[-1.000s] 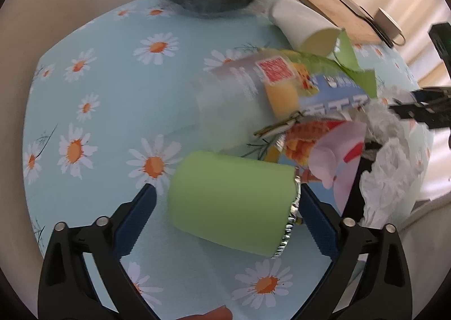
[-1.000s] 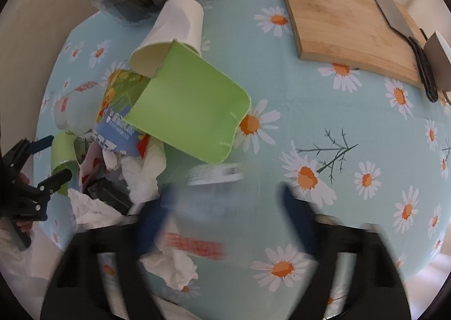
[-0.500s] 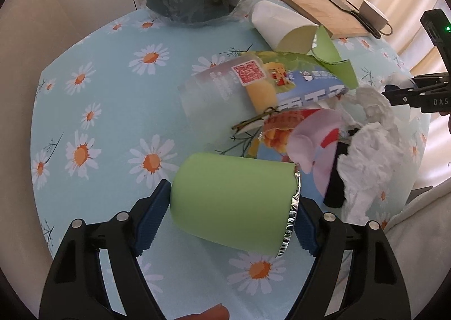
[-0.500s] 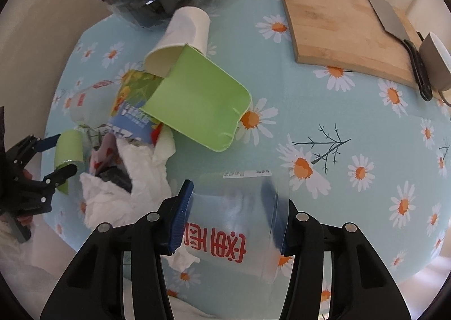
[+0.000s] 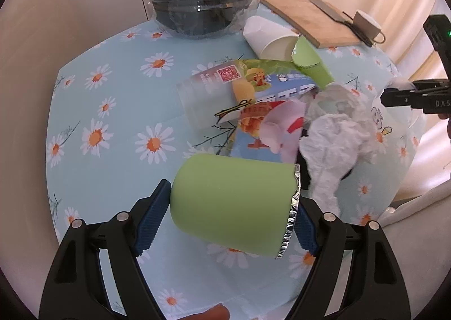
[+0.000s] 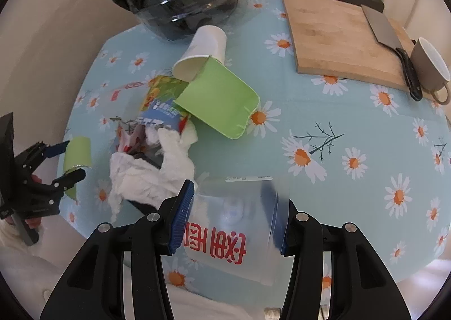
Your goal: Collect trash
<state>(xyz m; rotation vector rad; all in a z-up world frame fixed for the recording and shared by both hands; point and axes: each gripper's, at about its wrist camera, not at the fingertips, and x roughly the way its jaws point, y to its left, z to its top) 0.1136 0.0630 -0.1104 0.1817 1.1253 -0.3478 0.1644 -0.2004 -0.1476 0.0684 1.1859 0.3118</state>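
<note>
The left gripper (image 5: 231, 213) has its jaws closed on a green cup (image 5: 234, 201) and the right gripper (image 6: 231, 221) on a clear cup (image 6: 234, 229), both near six o'clock, while more trash (image 6: 157, 156) waits on the desk (image 6: 338, 122).

Both grippers have closed in since a second ago! The left gripper (image 5: 229, 211) now clamps the green foil-rimmed cup (image 5: 234, 204) end to end and has carried it up off the daisy tablecloth (image 5: 118, 111). The right gripper (image 6: 229, 214), blurred and empty-looking before, now pinches the clear plastic cup (image 6: 234, 224) with red lettering, lifted clear of the crumpled tissue (image 6: 149, 173).
</note>
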